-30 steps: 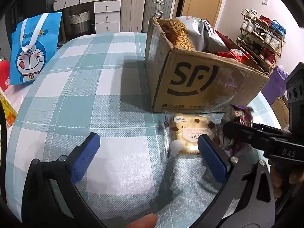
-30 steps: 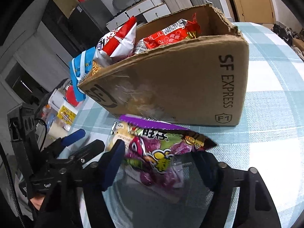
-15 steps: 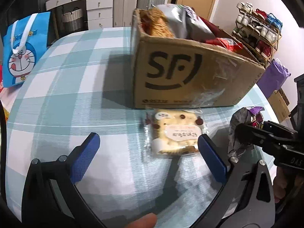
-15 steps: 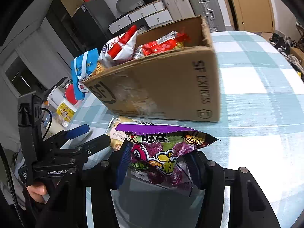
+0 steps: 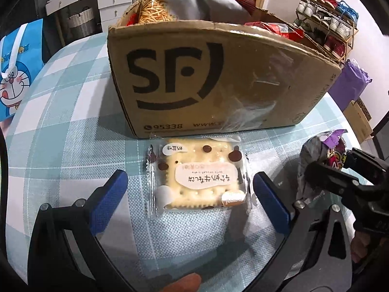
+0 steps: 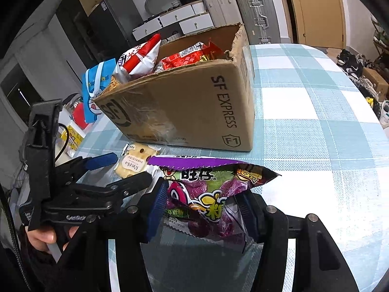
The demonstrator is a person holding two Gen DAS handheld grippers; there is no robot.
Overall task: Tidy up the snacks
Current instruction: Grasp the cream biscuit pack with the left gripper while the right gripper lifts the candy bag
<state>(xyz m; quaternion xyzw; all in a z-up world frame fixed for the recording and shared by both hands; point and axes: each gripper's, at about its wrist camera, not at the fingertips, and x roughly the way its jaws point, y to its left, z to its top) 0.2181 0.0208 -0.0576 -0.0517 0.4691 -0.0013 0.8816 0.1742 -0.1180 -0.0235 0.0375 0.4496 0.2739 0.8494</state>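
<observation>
A clear packet with a square cracker (image 5: pixel 201 175) lies flat on the checked tablecloth, just in front of the cardboard SF box (image 5: pixel 194 77). My left gripper (image 5: pixel 188 180) is open, with its blue fingers either side of the packet and apart from it. The purple snack bag (image 6: pixel 209 189) stands upright, pinched between the pads of my right gripper (image 6: pixel 201 194), which is shut on it. In the left wrist view that bag (image 5: pixel 323 146) and the right gripper (image 5: pixel 323 168) sit at the right. The box (image 6: pixel 194 102) holds several snack bags.
A blue cartoon tote (image 5: pixel 14 73) stands at the table's left edge. A shoe rack (image 5: pixel 325 29) and a purple bag (image 5: pixel 352 82) are beyond the right edge. Drawers and suitcases (image 6: pixel 252 12) line the far wall. The tablecloth (image 6: pixel 316 109) right of the box is bare.
My left gripper moved in toward the box, so the cracker packet now lies between its fingers. The right gripper's fingers closed in on the purple bag and raised it a little.
</observation>
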